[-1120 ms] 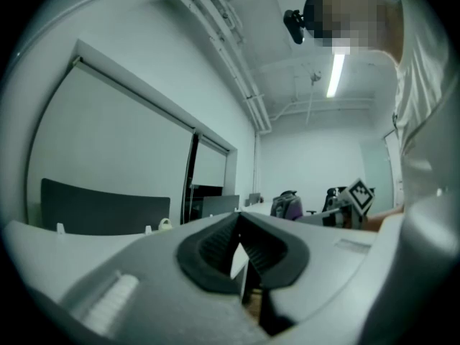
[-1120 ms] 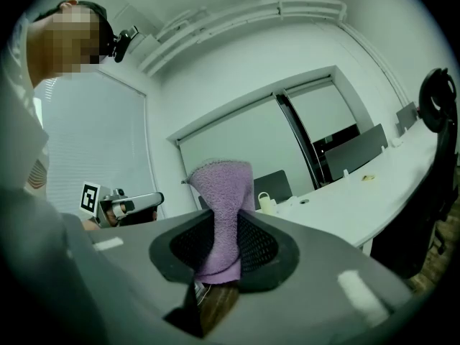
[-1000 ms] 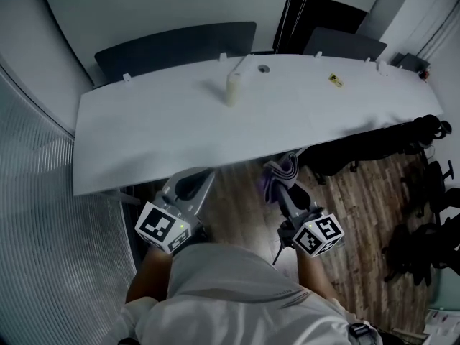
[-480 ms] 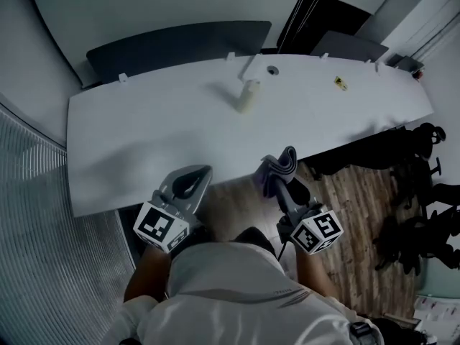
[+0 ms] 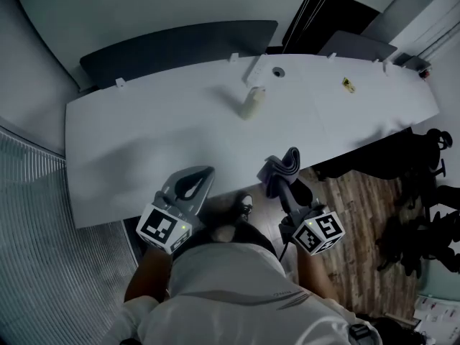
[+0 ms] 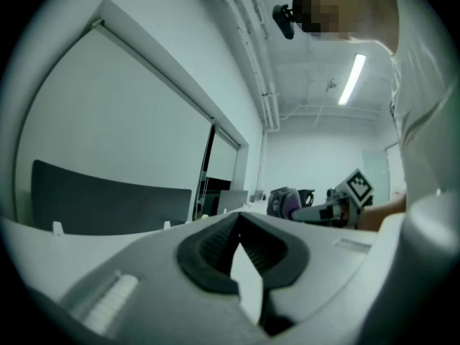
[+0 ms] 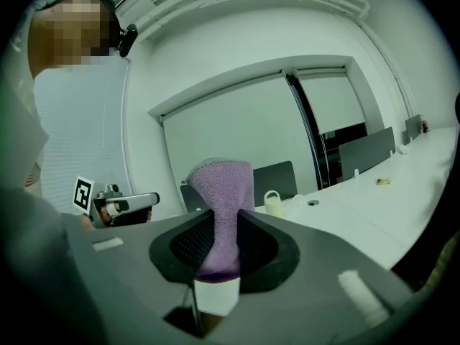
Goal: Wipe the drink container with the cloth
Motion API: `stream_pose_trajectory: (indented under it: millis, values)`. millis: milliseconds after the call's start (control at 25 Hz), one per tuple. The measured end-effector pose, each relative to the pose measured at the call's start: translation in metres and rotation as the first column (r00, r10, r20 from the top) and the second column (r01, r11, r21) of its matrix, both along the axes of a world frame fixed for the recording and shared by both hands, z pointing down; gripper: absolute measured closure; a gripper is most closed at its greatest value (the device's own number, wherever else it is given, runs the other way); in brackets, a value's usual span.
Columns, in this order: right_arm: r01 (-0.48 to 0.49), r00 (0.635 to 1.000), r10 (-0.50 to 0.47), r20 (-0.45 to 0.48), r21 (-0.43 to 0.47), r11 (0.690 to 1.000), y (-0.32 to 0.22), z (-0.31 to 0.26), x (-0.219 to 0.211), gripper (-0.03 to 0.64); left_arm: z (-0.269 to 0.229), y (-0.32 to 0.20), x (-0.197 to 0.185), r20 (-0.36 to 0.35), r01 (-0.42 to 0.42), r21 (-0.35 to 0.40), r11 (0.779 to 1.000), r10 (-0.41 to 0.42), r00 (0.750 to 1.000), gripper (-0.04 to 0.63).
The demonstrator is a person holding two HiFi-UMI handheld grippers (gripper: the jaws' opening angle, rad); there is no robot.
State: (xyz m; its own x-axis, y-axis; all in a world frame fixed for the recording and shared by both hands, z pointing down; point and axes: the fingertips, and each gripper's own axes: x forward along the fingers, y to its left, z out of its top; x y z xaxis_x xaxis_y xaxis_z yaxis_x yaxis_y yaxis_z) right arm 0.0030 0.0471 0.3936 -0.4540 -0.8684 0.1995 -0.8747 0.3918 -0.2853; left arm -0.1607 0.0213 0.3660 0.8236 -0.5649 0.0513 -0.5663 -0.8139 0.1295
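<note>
- Head view: a long white table [image 5: 144,142] curves across the upper half of the frame. The drink container [image 5: 252,103], a small pale jug, stands on it a little above centre, well apart from both tools.
- At lower left the left gripper [image 5: 203,172] hangs over the near edge of the table, jaws pressed together with nothing in them.
- At lower centre-right the right gripper [image 5: 282,182] is clamped on a purple cloth [image 5: 280,165], which bunches up above the jaw tips, just at the table's near edge.
- A small yellow thing [image 5: 348,85] lies on the table at upper right, near a round hole [image 5: 278,71]. Dark chair backs [image 5: 180,42] line the far side, and a wood floor [image 5: 359,207] shows at right.
- Left gripper view: the left gripper [image 6: 238,221] fills the bottom of the frame, its dark pads meeting at the tips, empty. At centre right the right gripper [image 6: 302,210] shows side-on with the cloth [image 6: 284,201] at its tip. A chair back [image 6: 108,203] sits at the left.
- Right gripper view: the right gripper [image 7: 223,221] pinches the cloth [image 7: 219,207] at the frame's centre; the cloth stands upright between the pads and flares above them. The drink container [image 7: 273,203] shows just right of the cloth, farther off on the table [image 7: 374,214]. The left gripper [image 7: 147,201] is at the left edge.
</note>
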Motion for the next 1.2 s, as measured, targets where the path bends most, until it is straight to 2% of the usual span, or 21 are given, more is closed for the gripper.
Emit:
stream_pose_trajectory:
  millis: [200, 360, 520, 640, 720, 840, 920, 1040, 1200]
  values:
    - [0.034, 0.999, -0.034, 0.021, -0.006, 0.999, -0.041, 0.007, 0.035, 0.525, -0.001, -0.037, 0.039, 0.026, 0.035, 0.012, 0.999, -0.035, 0.999, 0.592]
    - [0.084, 0.996, -0.082, 0.037, -0.027, 0.996, -0.097, 0.016, 0.069, 0.525, 0.005, -0.089, 0.08, 0.053, 0.065, 0.01, 0.998, -0.065, 0.996, 0.592]
    - [0.147, 0.988, -0.144, 0.053, -0.055, 0.988, -0.122, 0.029, 0.087, 0.525, 0.012, -0.116, 0.107, 0.092, 0.096, 0.028, 0.995, -0.098, 0.991, 0.591]
    - [0.206, 0.977, -0.201, 0.07, -0.064, 0.976, -0.155, 0.042, 0.101, 0.525, 0.02, -0.149, 0.13, 0.114, 0.115, 0.012, 0.993, -0.115, 0.987, 0.591]
    - [0.245, 0.967, -0.239, 0.085, -0.071, 0.967, -0.175, 0.049, 0.108, 0.525, 0.027, -0.171, 0.146, 0.142, 0.105, -0.009, 0.994, -0.103, 0.985, 0.495]
    - [0.295, 0.954, -0.287, 0.09, -0.084, 0.952, -0.189, 0.059, 0.109, 0.525, 0.039, -0.201, 0.159, 0.213, 0.1, 0.027, 0.995, -0.103, 0.972, 0.48]
    - [0.313, 0.948, -0.304, 0.091, -0.101, 0.945, -0.196, 0.068, 0.107, 0.525, 0.05, -0.219, 0.164, 0.244, 0.08, 0.019, 0.997, -0.083, 0.966, 0.48]
    - [0.313, 0.948, -0.302, 0.101, -0.137, 0.94, -0.2, 0.077, 0.101, 0.525, 0.073, -0.24, 0.174, 0.287, 0.019, -0.048, 0.999, -0.004, 0.958, 0.479]
    - [0.298, 0.954, -0.284, 0.102, -0.172, 0.939, -0.203, 0.087, 0.095, 0.525, 0.102, -0.266, 0.187, 0.396, -0.06, -0.077, 0.995, 0.086, 0.914, 0.456]
